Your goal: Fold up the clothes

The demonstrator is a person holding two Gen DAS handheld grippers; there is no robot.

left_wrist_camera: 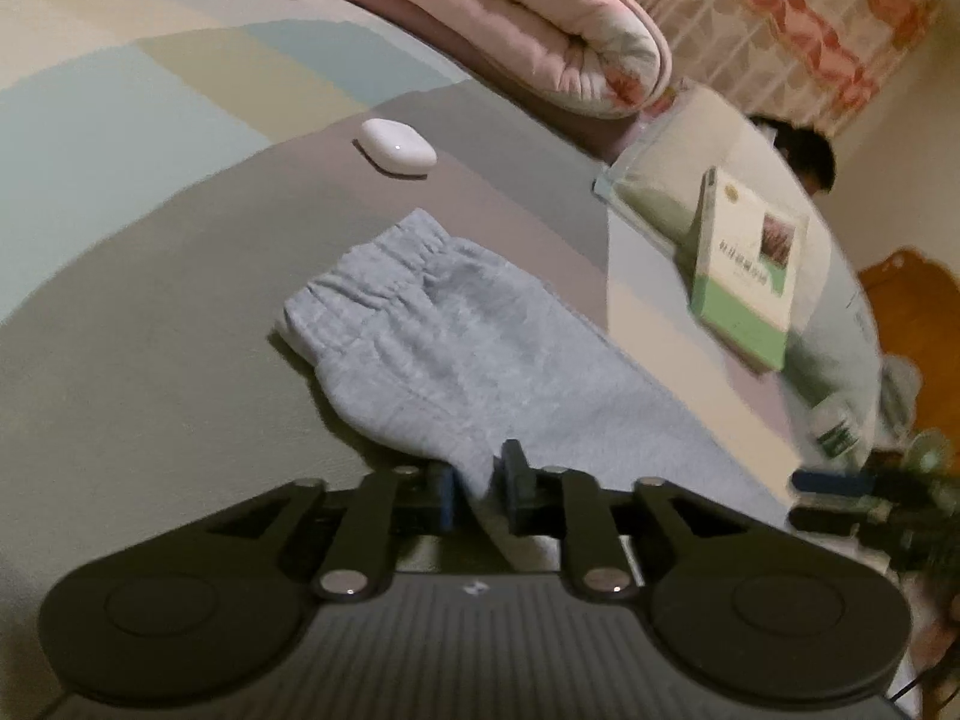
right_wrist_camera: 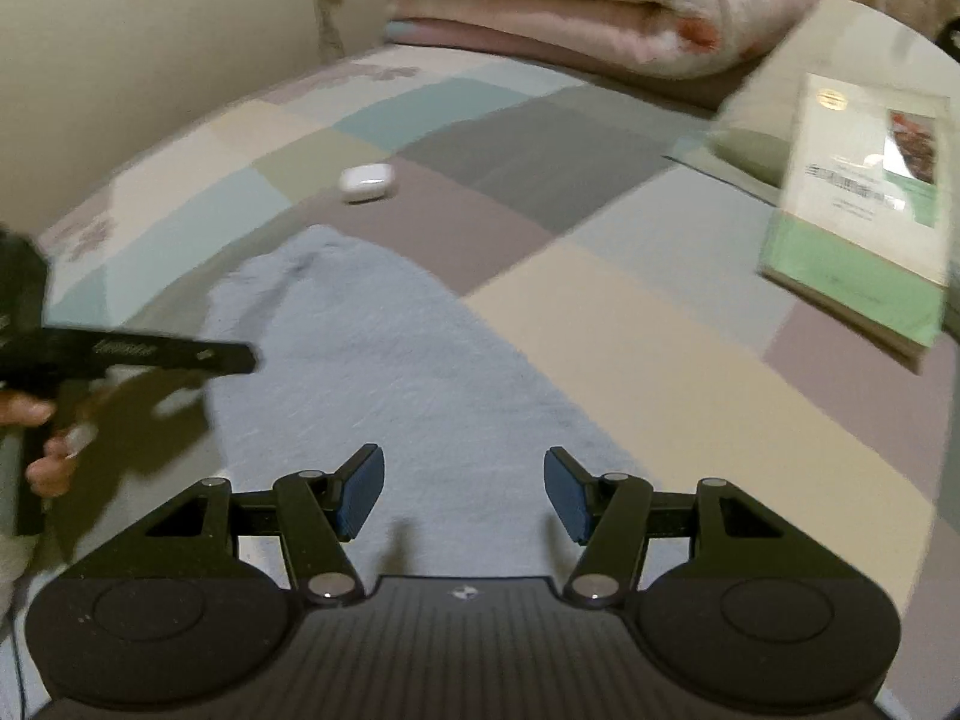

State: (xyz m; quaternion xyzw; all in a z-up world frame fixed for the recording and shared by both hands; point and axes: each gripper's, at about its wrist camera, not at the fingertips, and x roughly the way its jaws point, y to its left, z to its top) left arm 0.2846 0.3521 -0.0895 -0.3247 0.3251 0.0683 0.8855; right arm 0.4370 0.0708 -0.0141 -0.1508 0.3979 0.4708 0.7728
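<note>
A pair of light grey-blue trousers lies flat on the patchwork bedsheet, its elastic waistband at the far end. In the left wrist view my left gripper is shut on the trousers' near edge, a fold of cloth pinched between the blue pads. In the right wrist view the same trousers stretch away from me. My right gripper hovers open over their near end with nothing between its fingers. The left gripper shows there at the left, held by a hand.
A white earbud case lies on the bedsheet beyond the waistband. A green and white book rests at the right beside a pale pillow. A folded pink quilt sits at the back. A person is at the bed's right edge.
</note>
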